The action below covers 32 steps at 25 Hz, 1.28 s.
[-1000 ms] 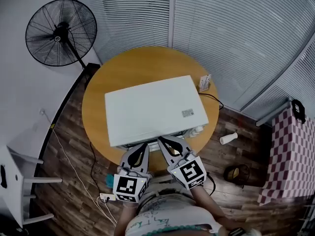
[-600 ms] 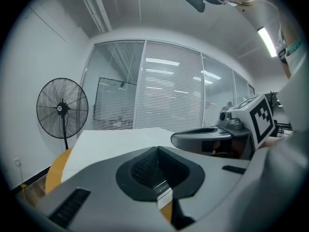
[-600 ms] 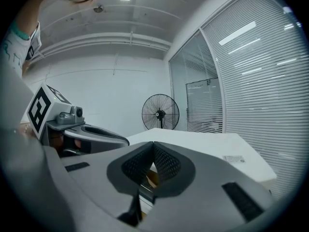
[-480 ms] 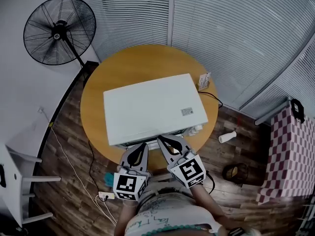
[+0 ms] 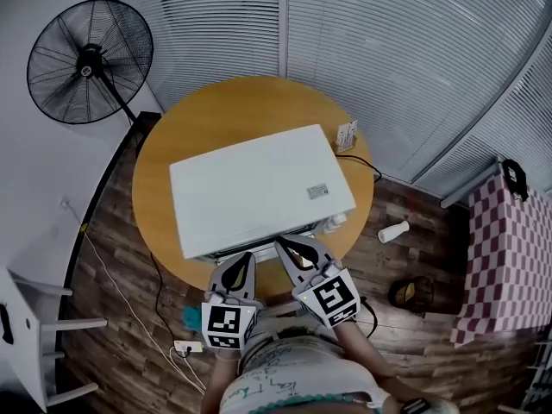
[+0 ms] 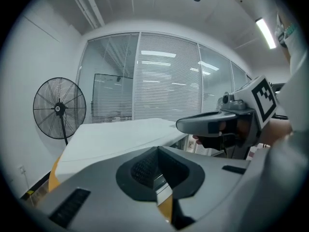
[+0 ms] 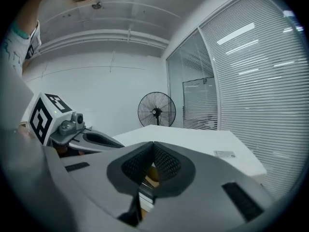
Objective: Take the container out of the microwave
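Observation:
A white microwave [image 5: 259, 188] stands on a round wooden table [image 5: 224, 110], seen from above, and its front faces me. The door and anything inside are hidden, so no container shows in any view. My left gripper [image 5: 245, 259] is shut and empty, with its tips at the microwave's front edge. Just to the right, my right gripper [image 5: 283, 247] is also shut with nothing in it. In the left gripper view the closed tips [image 6: 157, 149] point over the white top [image 6: 116, 139]. In the right gripper view the tips [image 7: 153, 144] meet before the same top [image 7: 198, 139].
A black floor fan [image 5: 86, 59] stands at the back left, and slatted blinds run behind the table. On the table's right edge sits a small card [image 5: 346, 134]. A cup [image 5: 392, 231], a bowl [image 5: 412, 293], a power strip [image 5: 185, 346] and a checkered cloth [image 5: 509, 266] lie around.
The head view has shifted, so the microwave and table sit a little further left in the picture. Both grippers stay shut at the microwave's front edge.

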### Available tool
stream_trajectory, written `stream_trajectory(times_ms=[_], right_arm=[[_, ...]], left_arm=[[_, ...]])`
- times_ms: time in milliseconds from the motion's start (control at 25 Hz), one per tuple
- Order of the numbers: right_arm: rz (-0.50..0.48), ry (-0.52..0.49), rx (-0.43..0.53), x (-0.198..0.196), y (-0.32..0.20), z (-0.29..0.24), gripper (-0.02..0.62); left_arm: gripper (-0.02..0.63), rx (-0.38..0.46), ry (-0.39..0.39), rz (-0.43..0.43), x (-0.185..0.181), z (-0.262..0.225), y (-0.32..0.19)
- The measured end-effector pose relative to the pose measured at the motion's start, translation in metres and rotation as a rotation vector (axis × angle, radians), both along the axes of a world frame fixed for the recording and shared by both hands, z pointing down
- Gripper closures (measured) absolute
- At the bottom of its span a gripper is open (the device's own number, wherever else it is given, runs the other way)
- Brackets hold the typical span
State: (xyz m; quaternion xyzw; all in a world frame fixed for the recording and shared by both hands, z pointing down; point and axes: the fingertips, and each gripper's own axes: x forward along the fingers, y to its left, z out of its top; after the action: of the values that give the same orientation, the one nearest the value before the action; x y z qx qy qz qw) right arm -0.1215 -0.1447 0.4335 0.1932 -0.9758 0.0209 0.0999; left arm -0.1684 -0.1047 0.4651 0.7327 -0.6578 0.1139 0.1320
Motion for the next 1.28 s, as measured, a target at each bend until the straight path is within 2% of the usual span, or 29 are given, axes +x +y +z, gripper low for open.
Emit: stream_trajectory(times_ms=[280,1000,1280], right_arm=[[0.035,0.007,0.006,0.005,-0.002,0.001,0.603],[0.134,0.057,-0.028,0.022,-0.012,0.014,0.603],[0.189,0.072,-0.037,0.032,-0.021,0.018,0.603]], left_arm=[[0.592,-0.055,-0.08,0.037,0.004,0.02,-0.005],[0.591,-0.179,-0.129,0.089,-0.004,0.081,-0.016],[0.589,-0.226,-0.206,0.104,-0.015,0.101,-0.025]])
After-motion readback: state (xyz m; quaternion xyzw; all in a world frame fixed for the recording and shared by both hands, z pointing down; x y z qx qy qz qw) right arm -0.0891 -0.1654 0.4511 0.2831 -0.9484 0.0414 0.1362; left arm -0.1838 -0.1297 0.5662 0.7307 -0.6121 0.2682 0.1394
